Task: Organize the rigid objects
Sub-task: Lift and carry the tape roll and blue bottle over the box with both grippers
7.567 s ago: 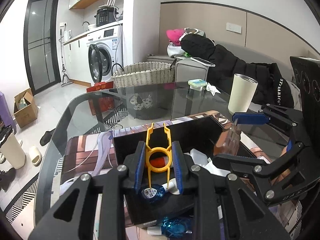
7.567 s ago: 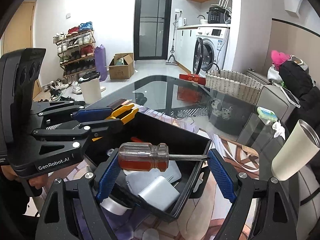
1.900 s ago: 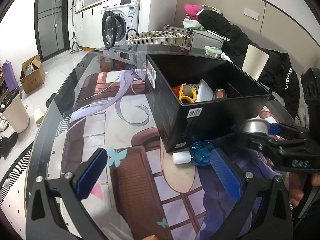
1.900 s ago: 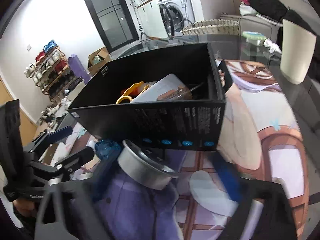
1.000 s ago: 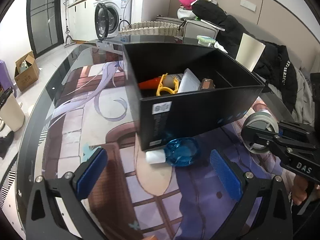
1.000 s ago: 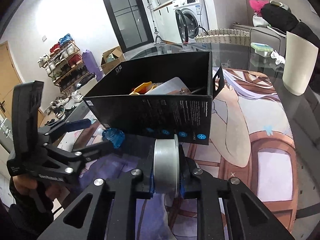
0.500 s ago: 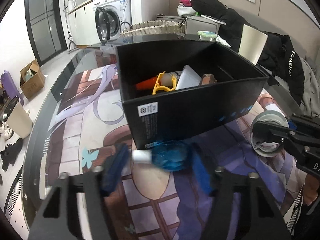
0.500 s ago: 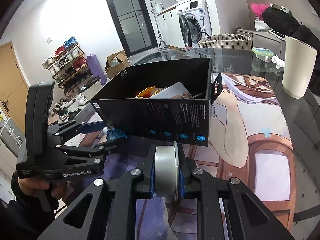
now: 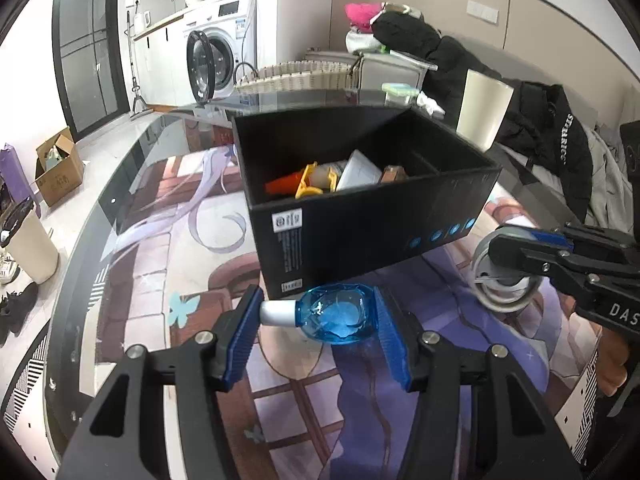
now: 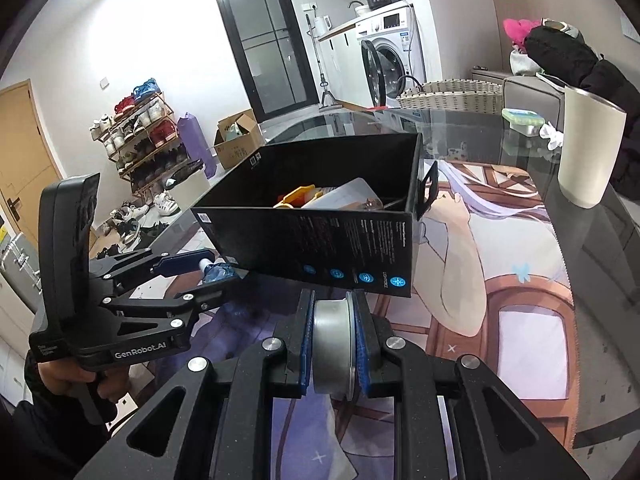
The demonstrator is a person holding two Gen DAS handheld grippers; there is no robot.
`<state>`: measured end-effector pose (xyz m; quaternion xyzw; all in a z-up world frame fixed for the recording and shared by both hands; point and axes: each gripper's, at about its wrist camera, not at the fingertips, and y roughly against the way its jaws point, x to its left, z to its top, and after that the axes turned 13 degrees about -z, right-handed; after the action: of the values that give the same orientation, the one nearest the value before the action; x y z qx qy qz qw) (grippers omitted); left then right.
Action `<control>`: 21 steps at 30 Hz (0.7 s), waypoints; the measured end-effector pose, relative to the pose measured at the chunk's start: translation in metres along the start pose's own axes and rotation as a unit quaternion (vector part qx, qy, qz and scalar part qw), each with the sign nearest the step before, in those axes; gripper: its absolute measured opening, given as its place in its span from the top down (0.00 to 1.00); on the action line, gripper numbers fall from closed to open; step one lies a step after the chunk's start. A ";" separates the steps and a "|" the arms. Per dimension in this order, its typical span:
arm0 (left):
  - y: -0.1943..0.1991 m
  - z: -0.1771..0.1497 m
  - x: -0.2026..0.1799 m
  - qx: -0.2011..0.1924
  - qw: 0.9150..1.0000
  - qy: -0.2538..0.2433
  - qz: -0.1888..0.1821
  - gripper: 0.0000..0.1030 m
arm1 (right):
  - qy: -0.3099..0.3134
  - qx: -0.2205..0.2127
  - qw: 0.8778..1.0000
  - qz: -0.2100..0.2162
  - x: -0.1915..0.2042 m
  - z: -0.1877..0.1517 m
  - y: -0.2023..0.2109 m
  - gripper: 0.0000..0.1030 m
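Observation:
A blue bottle [image 9: 336, 314] with a white cap lies crosswise between the pads of my left gripper [image 9: 316, 312], which is shut on it just in front of the black box [image 9: 360, 232]. In the right wrist view the same bottle [image 10: 218, 271] shows in the left gripper [image 10: 212, 274] at the box's [image 10: 320, 240] near corner. My right gripper [image 10: 332, 320] is shut on a silver roll [image 10: 331, 344], held on edge before the box's front wall. In the box lie a yellow clamp [image 9: 314, 182], an orange tool [image 9: 284, 184] and a white packet [image 9: 358, 172].
A cream tumbler [image 10: 588, 148] stands on the glass table beyond the box to the right. A wicker basket [image 9: 296, 76] sits past the table's far edge. A printed mat [image 9: 192, 248] covers the tabletop around the box. A person's hand [image 10: 68, 376] holds the left gripper's handle.
The left jaws went from wide open to closed on the blue bottle by the box. The right gripper keeps its hold on the silver roll and has barely moved.

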<state>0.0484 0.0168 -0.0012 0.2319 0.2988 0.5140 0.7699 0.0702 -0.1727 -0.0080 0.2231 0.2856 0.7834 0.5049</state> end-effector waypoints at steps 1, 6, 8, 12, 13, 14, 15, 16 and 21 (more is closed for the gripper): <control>0.003 0.001 0.000 -0.003 1.000 0.000 -0.001 0.47 | 0.001 -0.002 1.000 0.000 0.000 0.000 0.001 0.83; 0.010 0.002 0.001 -0.014 1.000 0.000 -0.002 0.47 | 0.005 0.001 1.000 -0.002 0.001 -0.002 0.001 0.83; 0.010 0.002 0.002 -0.012 1.000 0.001 -0.003 0.47 | 0.011 0.013 1.000 -0.002 0.004 -0.007 -0.003 0.83; 0.008 0.001 0.004 -0.011 1.000 0.004 -0.008 0.47 | 0.020 0.043 0.999 -0.005 0.008 -0.020 -0.017 0.83; 0.007 0.001 0.004 -0.012 1.000 0.004 -0.008 0.47 | 0.021 0.047 0.999 -0.007 0.007 -0.022 -0.019 0.83; 0.007 0.001 0.004 -0.012 1.000 0.004 -0.009 0.47 | 0.022 0.045 0.999 -0.008 0.007 -0.023 -0.018 0.83; 0.007 0.001 0.004 -0.012 1.000 0.003 -0.010 0.47 | 0.024 0.045 0.999 -0.011 0.008 -0.023 -0.017 0.83; 0.008 0.002 0.004 -0.014 1.000 0.003 -0.011 0.47 | 0.025 0.046 0.999 -0.012 0.008 -0.023 -0.017 0.83; 0.013 0.004 0.004 -0.024 1.000 0.002 -0.014 0.47 | 0.034 0.029 0.999 -0.018 0.009 -0.022 -0.009 0.83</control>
<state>0.0440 0.0246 0.0093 0.2083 0.2908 0.5106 0.7819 0.0587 -0.1658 -0.0300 0.2059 0.3287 0.7728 0.5023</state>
